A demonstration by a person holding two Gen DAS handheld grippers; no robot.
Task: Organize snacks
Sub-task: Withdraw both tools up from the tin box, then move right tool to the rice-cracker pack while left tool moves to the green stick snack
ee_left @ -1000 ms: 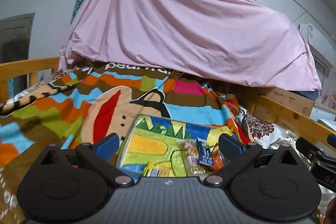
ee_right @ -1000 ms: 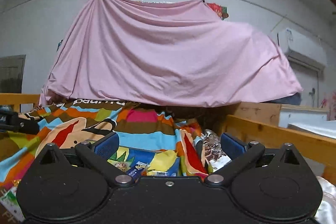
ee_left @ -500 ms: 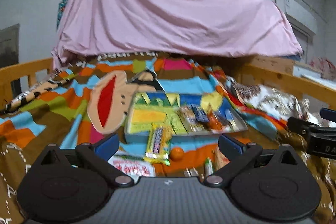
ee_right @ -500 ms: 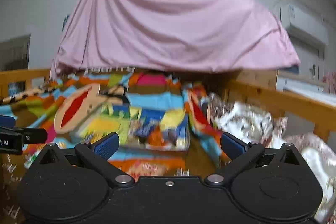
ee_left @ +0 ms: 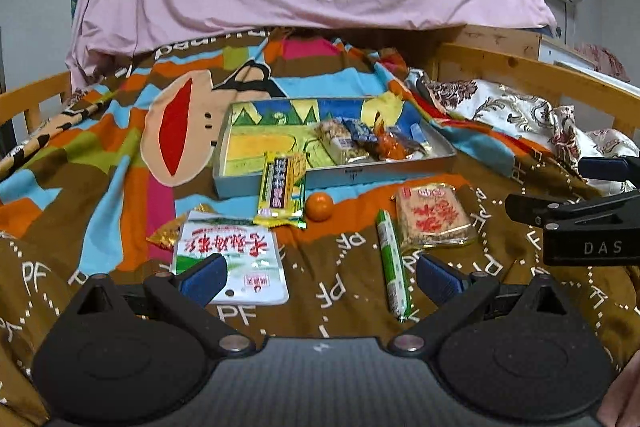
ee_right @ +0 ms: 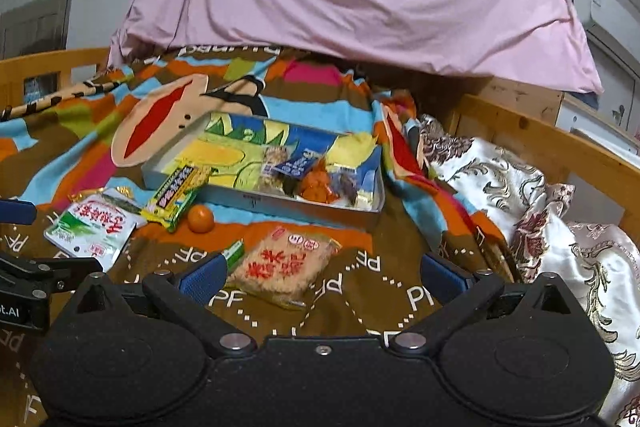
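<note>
Both cameras have tipped down since one second ago, so loose snacks before the tin tray (ee_left: 340, 175) now show. Only the left view shows the whole green stick (ee_left: 394, 265), long axis 12 to 6 o'clock; in the right view the finger (ee_right: 204, 273) covers most of it. Left gripper (ee_left: 320, 273) and right gripper (ee_right: 322, 273) are wide open and hold nothing; the rice cracker pack (ee_right: 282, 271) lies between the right fingers.

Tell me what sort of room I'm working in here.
Most likely a bedroom: the snacks and tin tray sit on a patterned quilt on a wooden-railed bed, with an air conditioner on the wall.
</note>
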